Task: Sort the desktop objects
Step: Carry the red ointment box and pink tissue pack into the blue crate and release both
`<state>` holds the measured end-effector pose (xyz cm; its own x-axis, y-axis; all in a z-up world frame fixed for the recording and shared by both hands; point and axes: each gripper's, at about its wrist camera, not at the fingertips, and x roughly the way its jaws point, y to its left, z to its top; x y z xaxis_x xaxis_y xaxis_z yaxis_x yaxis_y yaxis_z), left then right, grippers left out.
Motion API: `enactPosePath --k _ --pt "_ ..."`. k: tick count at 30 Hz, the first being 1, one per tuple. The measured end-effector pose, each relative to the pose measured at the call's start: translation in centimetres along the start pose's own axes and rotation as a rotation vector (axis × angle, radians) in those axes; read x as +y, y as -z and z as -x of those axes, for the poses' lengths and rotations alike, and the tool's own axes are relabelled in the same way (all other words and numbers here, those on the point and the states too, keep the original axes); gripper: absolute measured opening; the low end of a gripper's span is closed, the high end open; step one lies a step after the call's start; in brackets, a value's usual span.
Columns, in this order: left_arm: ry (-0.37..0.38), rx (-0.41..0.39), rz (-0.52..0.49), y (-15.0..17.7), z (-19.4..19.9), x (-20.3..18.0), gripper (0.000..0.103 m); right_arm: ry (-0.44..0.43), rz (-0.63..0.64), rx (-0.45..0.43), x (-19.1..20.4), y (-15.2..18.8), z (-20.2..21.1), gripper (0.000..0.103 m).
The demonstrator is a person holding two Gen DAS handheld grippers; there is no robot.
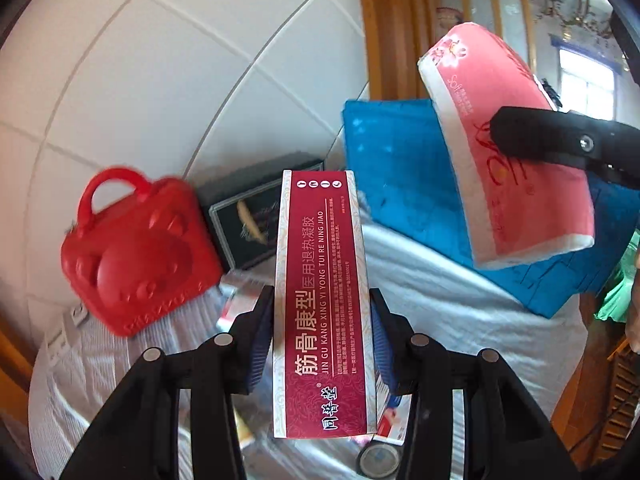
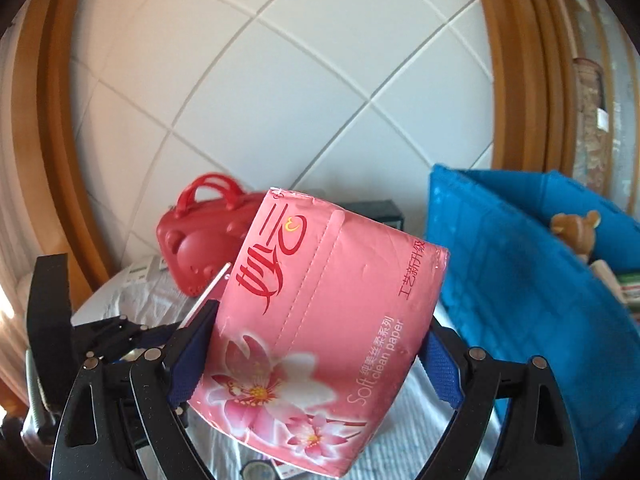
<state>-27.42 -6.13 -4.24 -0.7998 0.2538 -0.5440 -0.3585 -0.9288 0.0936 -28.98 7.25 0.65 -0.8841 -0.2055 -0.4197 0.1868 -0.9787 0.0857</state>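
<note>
Left gripper (image 1: 322, 344): clamped on the red box (image 1: 322, 300), blue pads pressing its two long sides near the lower half; the box stands up out of the fingers, clear of the counter (image 1: 440, 300).
Right gripper (image 2: 316, 356): spread wide and closed on the tissue pack (image 2: 320, 320), one pad on each end; the pack sits tilted between the fingers, lifted off the striped cloth.
Tissue pack, from the left view: held up in front of the blue bin (image 1: 392, 168), near its front wall.
Blue bin: at the right of the counter, open-topped; a small brown bear (image 2: 576, 228) and some boxes lie inside.
Also there: a red case (image 1: 136, 252) with a handle at the left, and a dark box (image 1: 256, 216) just behind it.
Red box handling: likely light, stiff thin card; the long sides can dent, so a moderate squeeze near mid-length suits it.
Tissue pack handling: light, soft, in slick film; it gives under the pads and may slip or sag, so hold it across the ends, well in.
Step, as judged: both items are carried, probably toward the bin.
</note>
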Motion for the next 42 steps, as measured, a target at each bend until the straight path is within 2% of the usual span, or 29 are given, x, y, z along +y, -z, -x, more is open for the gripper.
enactPosePath --k 6,10,12,14,17,18,20,21,22,24,27,35,42 --pt "0.125 -0.161 -0.137 -10.7 -0.2 -9.5 0.044 0.154 -0.09 -0.144 -10.1 -4.3 8.5 0.093" --pt "0.196 -0.208 -0.191 -16.4 -2.2 -16.7 0.044 0.277 -0.11 -0.156 -17.6 -6.2 11.4 0.093" --pt "0.233 -0.193 -0.181 -18.6 -3.9 -19.5 0.044 0.331 -0.114 -0.154 -20.8 -7.0 12.0 0.093" --pt "0.23 -0.184 -0.188 -20.3 -5.5 -22.0 0.044 0.363 -0.125 -0.153 -23.8 -7.7 12.0 0.093" --pt "0.183 -0.164 -0.2 -23.0 -7.6 -25.6 0.045 0.422 -0.156 -0.146 -27.9 -8.6 11.2 0.098" --pt "0.15 -0.163 -0.203 -23.8 -8.3 -26.7 0.047 0.429 -0.173 -0.147 -29.2 -8.8 11.0 0.101" --pt "0.054 -0.172 -0.202 -25.1 -9.3 -28.3 0.061 0.428 -0.218 -0.158 -31.6 -8.9 10.9 0.103" --pt "0.024 -0.179 -0.194 -25.6 -9.6 -28.7 0.07 0.429 -0.238 -0.157 -32.5 -9.0 10.9 0.103" --pt "0.018 -0.186 -0.179 -26.0 -9.6 -28.9 0.074 0.424 -0.256 -0.16 -33.2 -8.7 11.4 0.103" --pt "0.011 -0.206 -0.155 -26.3 -9.5 -29.1 0.076 0.41 -0.278 -0.172 -34.2 -8.2 12.0 0.103" --pt "-0.054 -0.227 -0.147 -25.8 -9.1 -29.6 0.081 0.402 -0.272 -0.175 -34.7 -7.4 12.6 0.103" --pt "-0.171 -0.221 -0.111 -23.7 -8.0 -28.8 0.081 0.344 -0.251 -0.193 -34.2 -5.6 13.8 0.103" --pt "-0.213 -0.248 -0.092 -22.0 -5.7 -27.0 0.081 0.321 -0.204 -0.204 -30.9 -5.0 14.4 0.103"
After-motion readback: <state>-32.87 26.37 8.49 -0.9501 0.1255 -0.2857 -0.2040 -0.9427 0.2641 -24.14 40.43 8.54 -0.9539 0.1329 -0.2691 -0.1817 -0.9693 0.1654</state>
